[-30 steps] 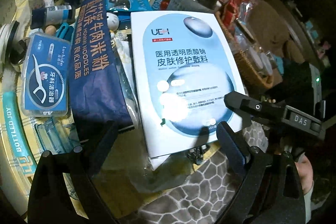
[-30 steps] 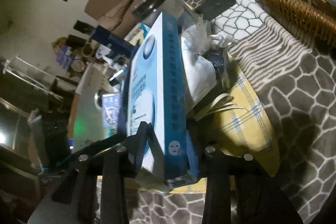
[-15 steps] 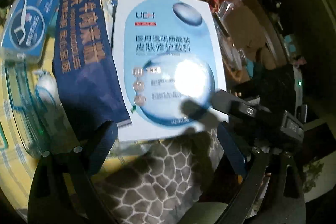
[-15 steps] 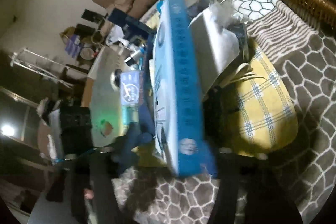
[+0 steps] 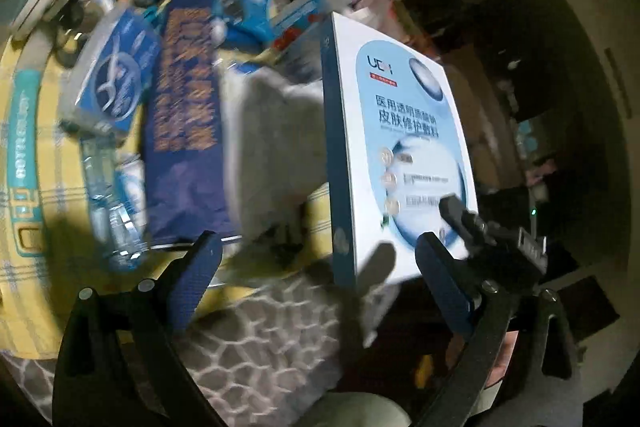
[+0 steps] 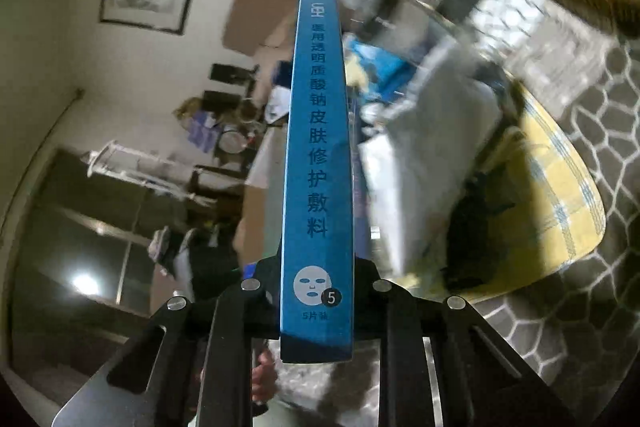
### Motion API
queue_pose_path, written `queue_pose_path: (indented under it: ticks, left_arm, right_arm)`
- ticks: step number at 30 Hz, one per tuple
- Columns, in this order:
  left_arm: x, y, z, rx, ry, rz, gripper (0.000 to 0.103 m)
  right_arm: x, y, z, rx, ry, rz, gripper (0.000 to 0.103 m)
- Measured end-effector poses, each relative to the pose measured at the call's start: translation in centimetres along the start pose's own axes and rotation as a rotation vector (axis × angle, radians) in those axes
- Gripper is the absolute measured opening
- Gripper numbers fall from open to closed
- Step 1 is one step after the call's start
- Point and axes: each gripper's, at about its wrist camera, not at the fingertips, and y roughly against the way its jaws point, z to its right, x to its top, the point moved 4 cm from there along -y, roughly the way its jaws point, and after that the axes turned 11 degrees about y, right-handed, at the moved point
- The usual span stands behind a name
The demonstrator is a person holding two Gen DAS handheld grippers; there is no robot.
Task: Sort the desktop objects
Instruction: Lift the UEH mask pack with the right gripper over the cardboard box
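A: Left gripper (image 5: 316, 255) up close: two black arms fanning out, each tipped with a dark blue textured pad (image 5: 192, 277).

B: Round silver screws on both arms, one pair per side.

A: Over on the right gripper (image 6: 316, 291), same black frame, four silver screw heads in a row across the front.

B: Long slots cut into its flat black plates, and a pale metal edge at the lower left.

A: From the left camera the right gripper (image 5: 496, 239) shows black and blocky, with a small white-lettered label on its side, too blurred to read.
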Motion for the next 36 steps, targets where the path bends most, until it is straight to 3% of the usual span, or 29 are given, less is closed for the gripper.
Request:
queue_pose_path:
  ticks: [4, 5, 6, 11, 19, 21, 25, 29, 36]
  left_arm:
    - [0.3, 3.3, 3.3, -0.157, -0.026, 0.020, 0.094]
    - [0.5, 4.5, 3.9, -0.162, -0.043, 0.023, 0.083]
    - [0.6, 5.9, 4.4, -0.155, -0.069, 0.030, 0.063]
    - [2.0, 13.6, 2.9, -0.133, -0.069, 0.126, 0.055]
    - [4.2, 23.6, -5.0, 0.052, 0.009, 0.254, 0.054]
    - [4.7, 25.4, -7.4, 0.127, 0.038, 0.281, 0.054]
    - [5.3, 27.7, -11.5, 0.207, 0.083, 0.312, 0.055]
    - [5.7, 28.4, -14.2, 0.242, 0.103, 0.325, 0.055]
    - [5.7, 28.7, -15.8, 0.237, 0.098, 0.311, 0.060]
  right_arm:
    - [0.4, -0.5, -6.2, 0.028, 0.103, -0.034, 0.020]
    - [0.4, -1.0, -7.6, 0.045, 0.121, -0.042, 0.020]
    - [0.1, -1.5, -8.5, 0.059, 0.135, -0.049, 0.020]
    - [-0.3, -6.6, -14.0, 0.131, 0.181, -0.089, 0.021]
    - [-4.0, -17.9, -18.2, 0.157, 0.170, -0.186, 0.021]
    - [-4.9, -20.9, -18.1, 0.125, 0.160, -0.207, 0.021]
    - [-6.5, -25.6, -17.5, 0.042, 0.161, -0.246, 0.021]
    - [-8.4, -29.7, -17.2, -0.072, 0.215, -0.285, 0.022]
    - [-9.6, -32.0, -16.6, -0.182, 0.220, -0.222, 0.026]
